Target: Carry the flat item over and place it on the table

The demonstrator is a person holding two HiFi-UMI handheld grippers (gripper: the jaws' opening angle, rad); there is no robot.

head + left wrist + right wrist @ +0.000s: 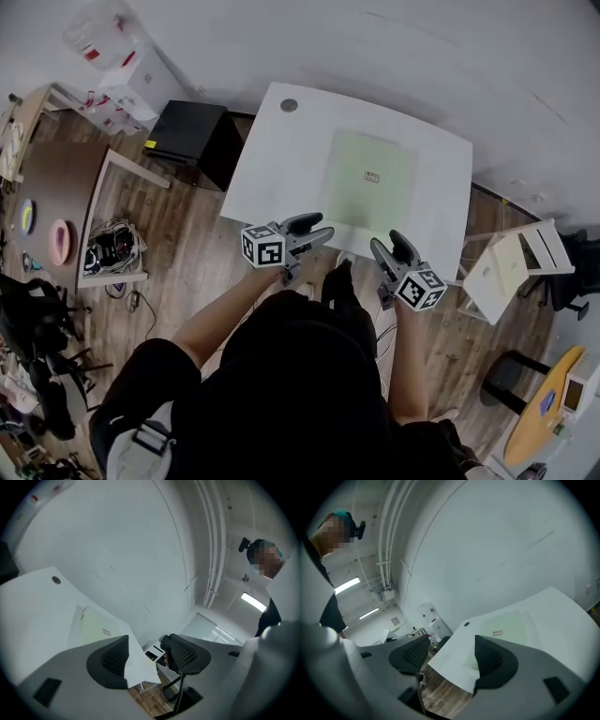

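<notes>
A workroom or lab-like office: wood floor [187,246], bare white walls [422,56] with exposed pipes [213,541], a white table [281,155], stacked boxes [131,80], tangled cables [111,246], black chairs [42,319], a cluttered side table [58,183]

Pale green flat sheet [370,178], small label at centre, lying flat on white table [272,159]

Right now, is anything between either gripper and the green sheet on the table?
Nothing visible. The green sheet lies flat on the white table; only bare tabletop separates it from the left gripper and right gripper.
</notes>
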